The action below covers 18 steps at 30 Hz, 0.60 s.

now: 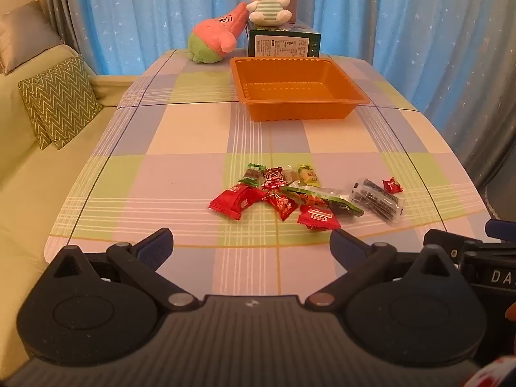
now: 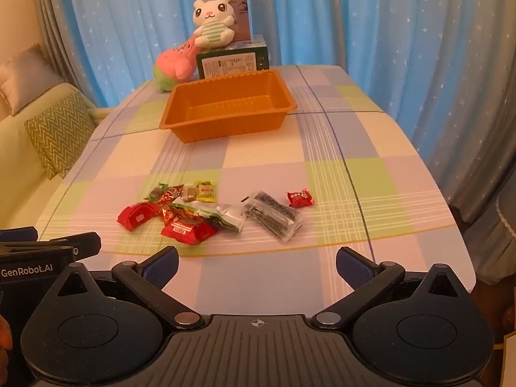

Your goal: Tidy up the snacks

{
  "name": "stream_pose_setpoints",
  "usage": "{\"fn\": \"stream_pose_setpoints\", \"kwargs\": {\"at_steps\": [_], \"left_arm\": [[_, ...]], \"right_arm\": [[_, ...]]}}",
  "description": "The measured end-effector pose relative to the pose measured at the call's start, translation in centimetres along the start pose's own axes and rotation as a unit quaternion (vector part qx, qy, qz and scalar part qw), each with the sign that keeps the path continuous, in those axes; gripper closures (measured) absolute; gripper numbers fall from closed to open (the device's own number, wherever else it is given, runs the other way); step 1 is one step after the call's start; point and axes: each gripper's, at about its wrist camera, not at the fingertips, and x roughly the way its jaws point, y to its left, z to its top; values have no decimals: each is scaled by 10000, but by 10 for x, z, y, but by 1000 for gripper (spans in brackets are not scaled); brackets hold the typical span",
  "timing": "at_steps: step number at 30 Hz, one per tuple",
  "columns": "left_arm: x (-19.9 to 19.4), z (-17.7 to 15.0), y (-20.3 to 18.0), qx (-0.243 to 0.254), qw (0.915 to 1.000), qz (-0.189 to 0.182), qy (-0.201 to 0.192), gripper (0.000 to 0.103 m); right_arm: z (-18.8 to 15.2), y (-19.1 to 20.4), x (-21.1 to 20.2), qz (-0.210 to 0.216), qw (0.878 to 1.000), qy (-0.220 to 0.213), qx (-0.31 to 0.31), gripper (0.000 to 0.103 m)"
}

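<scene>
Our left gripper (image 1: 251,245) and right gripper (image 2: 257,262) gape wide, holding nothing. Snacks (image 2: 180,213) lie before the tray (image 2: 225,125); plush toys (image 2: 211,25) and boxes (image 2: 232,61) stand behind it. Wrapper print is unreadable.

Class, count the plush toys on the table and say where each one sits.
2. The white rabbit plush sits on top of the green box at the table's far end. The pink and green plush leans against that box's left side, behind the orange tray. None seems hidden.
</scene>
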Motion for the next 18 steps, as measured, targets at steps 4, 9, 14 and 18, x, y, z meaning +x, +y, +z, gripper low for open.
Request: {"fn": "stream_pose_setpoints", "kwargs": {"at_steps": [4, 9, 14, 18], "left_arm": [[2, -1, -4, 45, 9999, 87, 57, 0], [-1, -1, -3, -16, 10000, 24, 0, 0], [-3, 2, -3, -30, 10000, -1, -4, 0], [-3, 2, -3, -8, 10000, -8, -6, 0]], "right_arm": [[1, 1, 0, 26, 10000, -6, -16, 0], [1, 0, -1, 39, 10000, -5, -7, 0], [-2, 1, -1, 12, 10000, 25, -35, 0], [2, 1, -2, 0, 10000, 16, -20, 0]]}}
